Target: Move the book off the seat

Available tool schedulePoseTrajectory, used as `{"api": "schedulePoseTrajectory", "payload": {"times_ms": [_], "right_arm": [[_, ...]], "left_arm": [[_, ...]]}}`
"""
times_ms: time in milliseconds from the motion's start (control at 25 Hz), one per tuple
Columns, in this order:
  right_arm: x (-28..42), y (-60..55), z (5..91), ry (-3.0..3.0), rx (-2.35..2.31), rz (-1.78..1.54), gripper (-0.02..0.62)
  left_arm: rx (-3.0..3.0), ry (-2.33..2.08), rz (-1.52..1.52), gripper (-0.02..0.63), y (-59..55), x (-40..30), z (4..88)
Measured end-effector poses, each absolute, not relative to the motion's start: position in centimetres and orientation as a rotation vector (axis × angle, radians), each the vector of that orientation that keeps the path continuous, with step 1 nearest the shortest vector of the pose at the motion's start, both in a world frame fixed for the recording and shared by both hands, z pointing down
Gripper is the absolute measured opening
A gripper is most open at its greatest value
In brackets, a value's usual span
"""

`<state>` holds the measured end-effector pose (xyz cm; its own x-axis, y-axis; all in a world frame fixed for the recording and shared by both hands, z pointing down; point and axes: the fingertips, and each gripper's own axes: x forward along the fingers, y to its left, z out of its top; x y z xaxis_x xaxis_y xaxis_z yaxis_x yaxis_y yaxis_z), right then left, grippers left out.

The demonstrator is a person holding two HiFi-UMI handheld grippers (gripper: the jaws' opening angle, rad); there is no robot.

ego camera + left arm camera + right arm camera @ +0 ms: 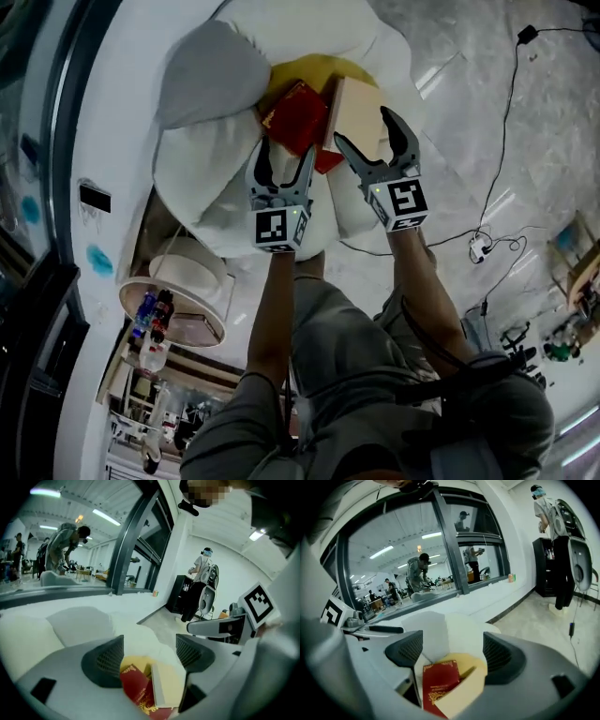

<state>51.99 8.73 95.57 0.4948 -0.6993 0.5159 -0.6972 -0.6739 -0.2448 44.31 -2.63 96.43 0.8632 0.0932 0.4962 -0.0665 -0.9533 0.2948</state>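
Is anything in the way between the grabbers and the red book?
No. The left gripper and right gripper, both open, have only air between them and the red book on the seat. A tan book overlaps its edge on the right gripper's side.

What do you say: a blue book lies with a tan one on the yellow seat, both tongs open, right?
No: the head view shows a red book, not blue. It lies with the tan book on the yellow seat, and the left tongs and right tongs are open.
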Motion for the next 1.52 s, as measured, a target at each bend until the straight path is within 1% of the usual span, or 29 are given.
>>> {"api": "schedulePoseTrajectory", "payload": {"times_ms": [160, 360, 440, 520, 560, 680, 800, 880, 1040, 1200, 1360, 1520], "right_arm": [[51.6, 10.5, 101.7, 1.393, -2.705, -0.979, 0.410], [51.6, 9.6, 109.1, 1.760, -2.559, -0.947, 0.410], [51.5, 9.6, 112.4, 1.947, -2.467, -0.980, 0.411], [51.9, 10.2, 115.8, 2.091, -2.373, -1.051, 0.411], [52.3, 10.8, 117.5, 2.131, -2.327, -1.102, 0.411], [53.5, 12.7, 121.6, 2.189, -2.205, -1.262, 0.413], [52.2, 14.0, 124.2, 2.292, -1.939, -1.443, 0.414], [51.3, 14.1, 124.8, 2.331, -1.798, -1.522, 0.438], [51.0, 13.8, 123.9, 2.376, -1.704, -1.584, 0.437], [49.5, 14.8, 123.7, 2.395, -1.656, -1.647, 0.437], [48.5, 14.5, 121.1, 2.293, -1.676, -1.586, 0.437], [47.5, 13.1, 117.7, 2.183, -1.728, -1.489, 0.437]], "left_arm": [[2.609, -0.131, 0.811, 0.344, 0.7, 41.3, 102.6], [2.492, -0.286, 0.860, 0.348, 5.5, 38.6, 108.7], [2.438, -0.367, 0.891, 0.385, 7.4, 37.6, 111.2], [2.366, -0.412, 0.925, 0.422, 10.0, 37.0, 113.8], [2.315, -0.424, 0.939, 0.430, 11.5, 36.8, 115.0], [2.157, -0.462, 0.968, 0.434, 15.2, 36.2, 118.0], [2.118, -0.421, 1.009, 0.434, 17.6, 36.9, 119.6], [2.140, -0.407, 1.058, 0.437, 18.0, 37.6, 120.3], [2.157, -0.449, 1.154, 0.439, 17.1, 37.5, 120.8], [2.166, -0.531, 1.167, 0.456, 15.1, 37.2, 120.1], [2.189, -0.568, 1.149, 0.459, 11.9, 36.9, 119.1], [2.318, -0.554, 1.207, 0.459, 8.6, 36.3, 117.2]]}}
